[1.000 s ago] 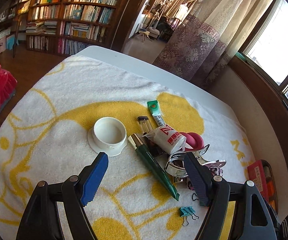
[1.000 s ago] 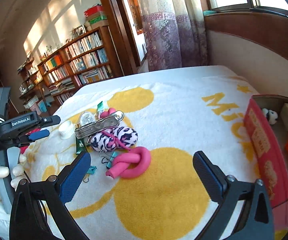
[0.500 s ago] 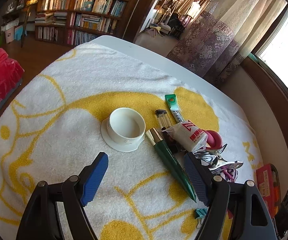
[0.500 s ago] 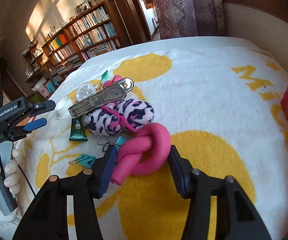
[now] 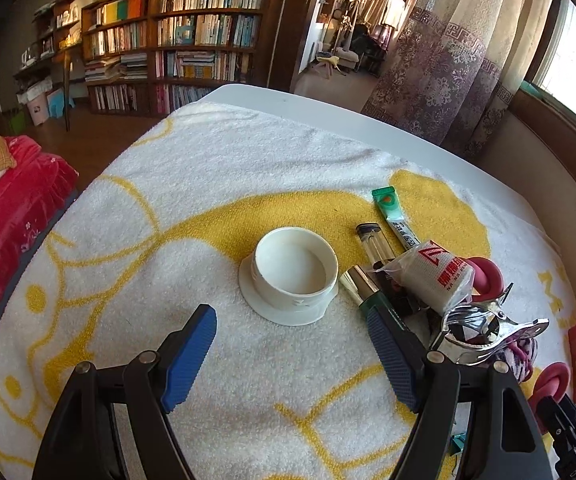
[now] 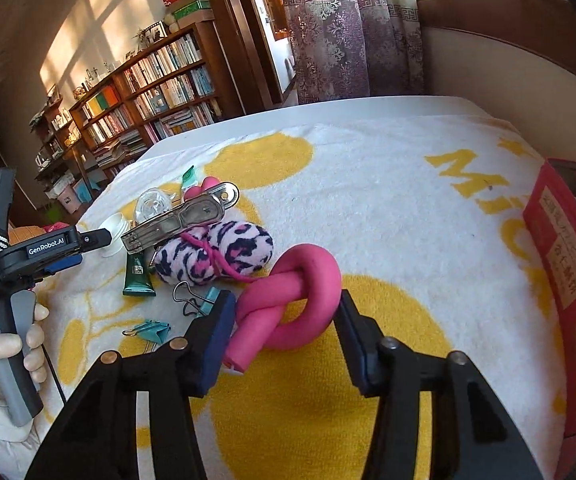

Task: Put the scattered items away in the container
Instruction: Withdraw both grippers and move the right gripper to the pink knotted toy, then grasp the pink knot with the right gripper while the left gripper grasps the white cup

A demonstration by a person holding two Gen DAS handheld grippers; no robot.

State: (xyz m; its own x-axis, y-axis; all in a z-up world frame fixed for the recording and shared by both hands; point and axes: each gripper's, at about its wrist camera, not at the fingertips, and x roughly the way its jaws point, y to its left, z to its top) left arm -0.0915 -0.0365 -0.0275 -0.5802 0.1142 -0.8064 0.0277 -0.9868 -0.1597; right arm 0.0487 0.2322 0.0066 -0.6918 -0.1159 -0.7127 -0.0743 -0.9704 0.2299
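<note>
Pink knotted foam roll (image 6: 288,304) on towel (image 6: 388,184), clamped in right gripper (image 6: 283,320). Left gripper (image 5: 292,340) spread wide, holding nothing, before white cup (image 5: 294,274). Best lifted straight, then carried right to red box (image 6: 568,280), grip firm.

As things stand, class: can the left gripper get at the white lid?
Probably yes. The left gripper is open, and the white lid lies just ahead on bare towel. Only the green tube beside the right-hand finger crowds it.
</note>
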